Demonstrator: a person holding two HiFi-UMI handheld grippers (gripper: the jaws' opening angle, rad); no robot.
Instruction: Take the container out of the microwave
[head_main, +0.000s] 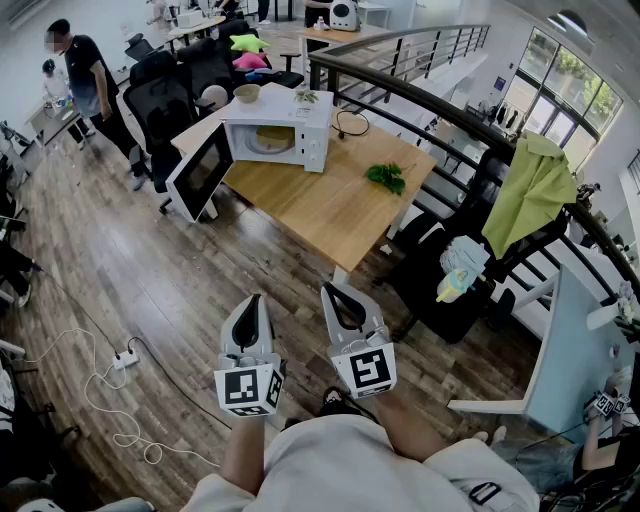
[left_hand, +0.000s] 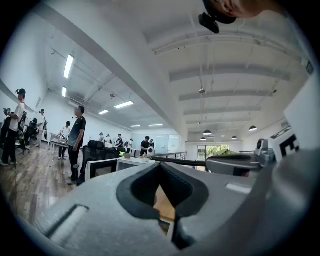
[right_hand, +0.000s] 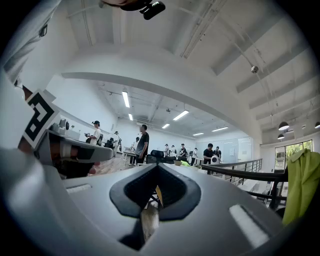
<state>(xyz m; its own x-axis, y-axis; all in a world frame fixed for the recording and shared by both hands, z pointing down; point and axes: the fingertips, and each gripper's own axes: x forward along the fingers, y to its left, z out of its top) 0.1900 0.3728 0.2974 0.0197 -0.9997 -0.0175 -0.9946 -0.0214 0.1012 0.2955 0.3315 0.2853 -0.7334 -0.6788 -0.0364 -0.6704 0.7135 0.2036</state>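
Observation:
A white microwave (head_main: 300, 128) stands at the far end of a wooden table (head_main: 330, 210), with its door (head_main: 200, 172) swung open to the left. Inside it sits a pale round container (head_main: 268, 140). Both grippers are held level and side by side, well short of the table and over the floor. My left gripper (head_main: 253, 300) is shut with nothing in it, and so is my right gripper (head_main: 330, 290). In the left gripper view the jaws of the left gripper (left_hand: 160, 166) meet, and the microwave (left_hand: 131, 162) shows far off. The right gripper (right_hand: 157, 168) shows its jaws closed too.
A bowl (head_main: 247, 93) rests on top of the microwave. A green leafy thing (head_main: 386, 177) lies on the table. Black office chairs (head_main: 160, 100) stand behind it and a curved railing (head_main: 420, 120) runs to the right. A power strip (head_main: 125, 358) lies on the floor. A person (head_main: 90, 80) stands far left.

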